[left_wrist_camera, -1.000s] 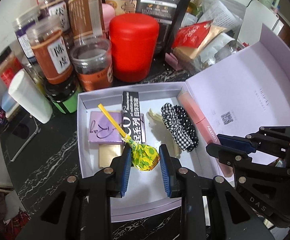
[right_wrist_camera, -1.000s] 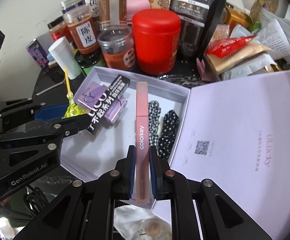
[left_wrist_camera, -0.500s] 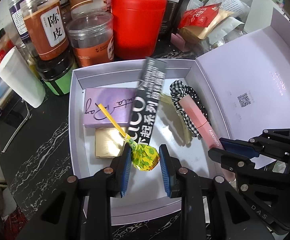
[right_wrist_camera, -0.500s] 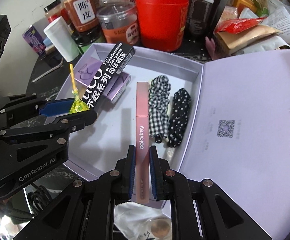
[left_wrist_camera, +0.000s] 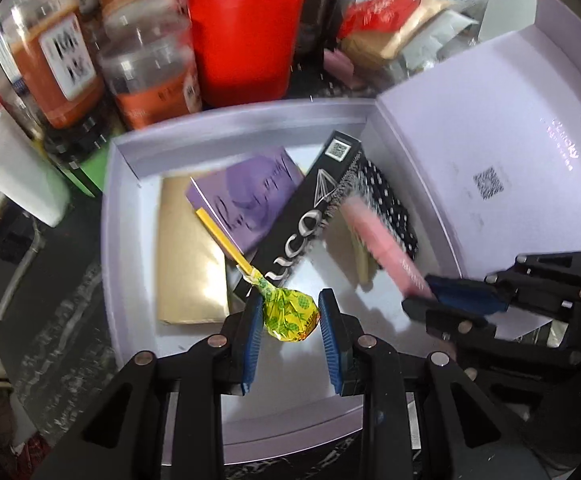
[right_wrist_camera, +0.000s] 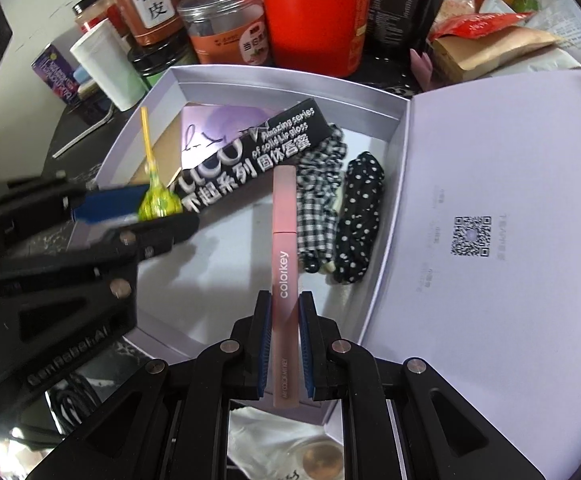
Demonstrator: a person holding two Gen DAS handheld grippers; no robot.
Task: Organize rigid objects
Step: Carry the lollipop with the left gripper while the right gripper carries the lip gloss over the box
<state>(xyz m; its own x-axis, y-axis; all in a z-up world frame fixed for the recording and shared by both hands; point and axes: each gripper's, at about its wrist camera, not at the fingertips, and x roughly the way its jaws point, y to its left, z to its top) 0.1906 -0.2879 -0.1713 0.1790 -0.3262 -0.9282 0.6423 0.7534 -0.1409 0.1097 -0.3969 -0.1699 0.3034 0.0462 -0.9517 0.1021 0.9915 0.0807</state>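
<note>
Yellow wrapper crinkles between the blue pads of the left gripper (left_wrist_camera: 288, 318), low in the left wrist view; its jaws are clamped on the lollipop (left_wrist_camera: 288, 314), whose stick slants up-left over the gold box (left_wrist_camera: 190, 264) and purple box (left_wrist_camera: 246, 200). Mid-frame lies a black carton (left_wrist_camera: 310, 220) inside the lilac tray (left_wrist_camera: 110, 216). At lower centre of the right wrist view, the right gripper (right_wrist_camera: 284, 344) is closed on a pink tube (right_wrist_camera: 284, 240) beside two scrunchies (right_wrist_camera: 338, 208).
</note>
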